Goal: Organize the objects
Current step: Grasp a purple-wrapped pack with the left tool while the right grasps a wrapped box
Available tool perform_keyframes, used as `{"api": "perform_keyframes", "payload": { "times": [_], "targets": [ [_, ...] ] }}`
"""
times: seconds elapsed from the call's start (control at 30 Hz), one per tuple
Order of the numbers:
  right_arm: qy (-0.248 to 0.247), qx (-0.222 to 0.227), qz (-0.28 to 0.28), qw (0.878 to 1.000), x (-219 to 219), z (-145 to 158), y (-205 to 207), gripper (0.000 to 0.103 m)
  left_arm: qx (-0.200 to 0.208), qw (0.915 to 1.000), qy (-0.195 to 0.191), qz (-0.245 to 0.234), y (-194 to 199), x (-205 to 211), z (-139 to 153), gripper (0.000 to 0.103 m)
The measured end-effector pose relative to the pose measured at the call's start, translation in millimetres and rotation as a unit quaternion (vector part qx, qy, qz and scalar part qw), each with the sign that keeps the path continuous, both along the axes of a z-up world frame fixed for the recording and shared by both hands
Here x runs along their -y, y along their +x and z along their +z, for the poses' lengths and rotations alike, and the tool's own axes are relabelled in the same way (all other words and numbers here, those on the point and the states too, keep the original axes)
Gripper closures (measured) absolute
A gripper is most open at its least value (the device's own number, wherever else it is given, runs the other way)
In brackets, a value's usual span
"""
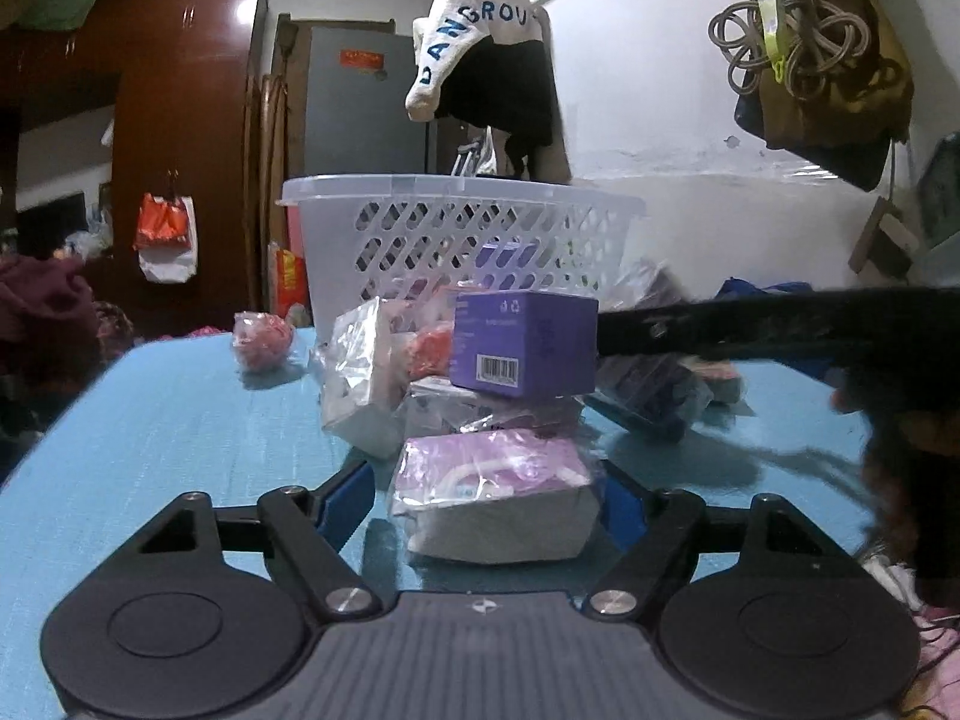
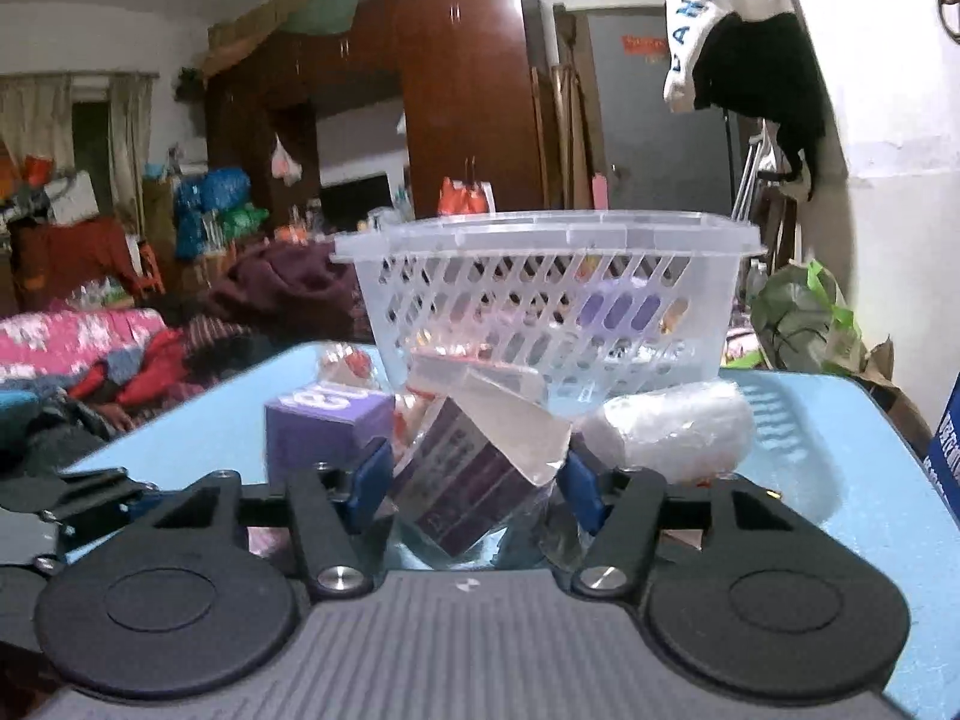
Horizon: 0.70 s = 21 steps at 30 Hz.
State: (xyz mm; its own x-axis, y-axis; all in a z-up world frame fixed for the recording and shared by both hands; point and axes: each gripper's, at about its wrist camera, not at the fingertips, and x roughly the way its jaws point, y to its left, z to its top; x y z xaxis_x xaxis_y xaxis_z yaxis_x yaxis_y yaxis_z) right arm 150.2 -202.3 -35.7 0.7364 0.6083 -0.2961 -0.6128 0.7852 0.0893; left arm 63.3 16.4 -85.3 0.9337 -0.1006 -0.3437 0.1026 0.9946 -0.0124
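Midway through the tidy-up, by my reading: my left gripper (image 1: 489, 501) straddles a pink-and-white wrapped packet (image 1: 495, 495) near the front edge of the blue table (image 1: 150, 438), the blue pads just beside its crinkled wrap, and I cannot tell whether they press on it yet. My right gripper (image 2: 474, 480) stands around a dark purple box in clear wrap (image 2: 468, 486), its pads at the film on both sides; whether they truly pinch it I cannot tell either.

Something purple already shows through the slats of the white basket (image 2: 540, 234) at the table's far edge, so some sorting looks done. Most is left.

Counted from the left wrist view, left to right on the table: one small pink bundle (image 1: 261, 339) alone toward the far left corner, one clear bag (image 1: 360, 384), one purple carton (image 1: 525, 342) atop the heap, my one packet, one dark wrapped box (image 1: 651, 387). The right wrist view adds one white wrapped roll (image 2: 678, 429). One basket. The middle of the heap is too jumbled to count.
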Motion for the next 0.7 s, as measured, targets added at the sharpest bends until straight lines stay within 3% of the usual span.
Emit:
{"api": "perform_keyframes", "payload": {
  "times": [0.03, 0.2, 0.33, 0.7],
  "targets": [
    [0.009, 0.005, -0.003, 1.0, 6, 1, -5, 0.041, 0.004, 1.0, 0.003, 0.0, -2, 0, 1, 0.035],
    [0.047, 0.025, -0.014, 0.999, 26, 9, -16, 0.041, 0.023, 0.9997, -0.006, 0.005, -17, -17, 4, 0.035],
    [0.058, 0.025, -0.024, 0.998, 38, 9, -16, 0.041, 0.019, 0.9991, -0.038, -0.004, -25, -35, 1, 0.035],
    [0.072, 0.008, -0.058, 0.996, 59, 4, -13, 0.042, 0.048, 0.9968, -0.063, 0.015, -40, -60, 15, 0.035]
  ]
}}
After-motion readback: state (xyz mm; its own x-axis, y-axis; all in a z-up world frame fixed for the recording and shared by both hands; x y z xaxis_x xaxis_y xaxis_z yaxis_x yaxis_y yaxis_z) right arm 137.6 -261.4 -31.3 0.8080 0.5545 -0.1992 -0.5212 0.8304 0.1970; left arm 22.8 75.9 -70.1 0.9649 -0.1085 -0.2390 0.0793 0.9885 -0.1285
